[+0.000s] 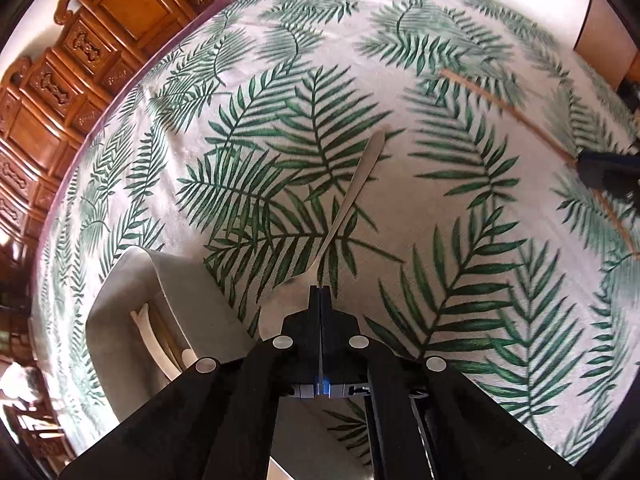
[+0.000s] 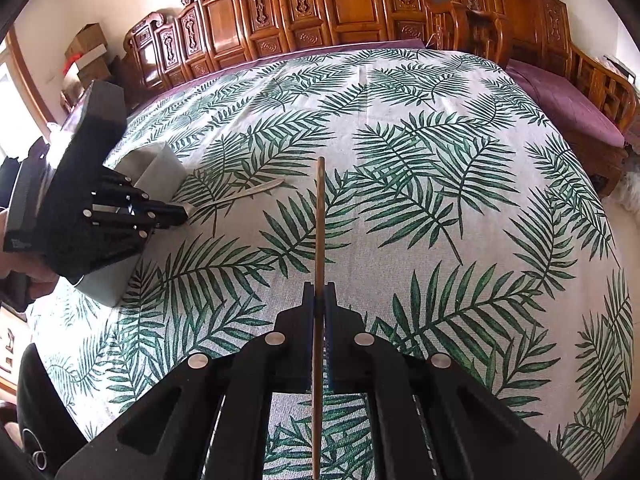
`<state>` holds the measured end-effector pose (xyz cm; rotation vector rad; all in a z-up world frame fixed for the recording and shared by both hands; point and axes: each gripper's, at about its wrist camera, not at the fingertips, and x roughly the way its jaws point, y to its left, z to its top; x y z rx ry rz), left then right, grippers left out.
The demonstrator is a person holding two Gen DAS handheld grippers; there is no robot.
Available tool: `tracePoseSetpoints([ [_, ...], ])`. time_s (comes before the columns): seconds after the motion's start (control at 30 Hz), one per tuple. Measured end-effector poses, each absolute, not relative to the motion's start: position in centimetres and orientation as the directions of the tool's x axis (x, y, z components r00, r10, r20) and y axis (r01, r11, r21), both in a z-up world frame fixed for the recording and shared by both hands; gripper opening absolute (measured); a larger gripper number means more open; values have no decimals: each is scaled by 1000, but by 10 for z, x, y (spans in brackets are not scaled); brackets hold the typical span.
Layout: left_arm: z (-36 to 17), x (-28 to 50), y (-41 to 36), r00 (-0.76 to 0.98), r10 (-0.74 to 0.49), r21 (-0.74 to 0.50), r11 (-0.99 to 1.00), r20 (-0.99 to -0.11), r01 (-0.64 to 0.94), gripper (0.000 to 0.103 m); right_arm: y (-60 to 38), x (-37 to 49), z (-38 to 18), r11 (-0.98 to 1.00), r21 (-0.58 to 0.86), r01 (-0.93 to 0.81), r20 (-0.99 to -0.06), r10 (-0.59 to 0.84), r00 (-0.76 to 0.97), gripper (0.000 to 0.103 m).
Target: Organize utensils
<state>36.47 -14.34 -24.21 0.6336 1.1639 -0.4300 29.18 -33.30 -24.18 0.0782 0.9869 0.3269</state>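
A metal utensil (image 1: 356, 200) lies on the leaf-print tablecloth (image 1: 460, 288), its flat handle pointing away from the left gripper (image 1: 321, 292), whose jaws are pressed together on its near end. In the right wrist view the same utensil (image 2: 236, 196) runs from those black jaws out across the cloth, its head hidden inside them, so spoon or fork cannot be told. The right gripper (image 2: 320, 292) pinches a wooden chopstick (image 2: 319, 240) that sticks straight out ahead of it and also reaches back between the fingers toward the camera.

Just beside the left gripper stands a grey utensil holder (image 1: 188, 292); the left wrist view looks down into it and shows pale utensils (image 1: 150, 340) inside, which the right wrist view does not, since there the left gripper's body (image 2: 92, 184) covers much of the holder (image 2: 160, 168). The left wrist view catches the chopstick (image 1: 508, 108) slanting in from the right gripper (image 1: 600, 168) at the picture's right edge.

Only the right wrist view shows the carved wooden screen (image 2: 320, 4) along the table's far edge, a bench with a purple cushion (image 2: 568, 104) at right, and cardboard boxes (image 2: 86, 56) at left. The middle and right of the cloth lie open.
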Motion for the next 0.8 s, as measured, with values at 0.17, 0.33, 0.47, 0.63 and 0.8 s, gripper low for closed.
tracePoseSetpoints([
  [0.17, -227, 365, -139, 362, -30, 213, 762, -932, 611, 0, -330, 291, -241, 947, 211, -242, -805, 309, 506, 6],
  [0.33, -224, 380, -132, 335, -29, 184, 790, -942, 585, 12, -329, 291, -240, 945, 214, -247, -803, 314, 506, 6],
  [0.47, -230, 392, -132, 313, -45, 150, 807, -949, 571, 34, -331, 293, -239, 945, 216, -244, -800, 315, 511, 6],
  [0.63, -239, 404, -138, 253, -62, 96, 819, -966, 566, 34, -335, 293, -237, 947, 218, -237, -797, 313, 516, 6],
  [0.8, -251, 408, -143, 214, -45, 86, 821, -976, 565, 34, -338, 293, -234, 948, 221, -231, -793, 312, 524, 6],
])
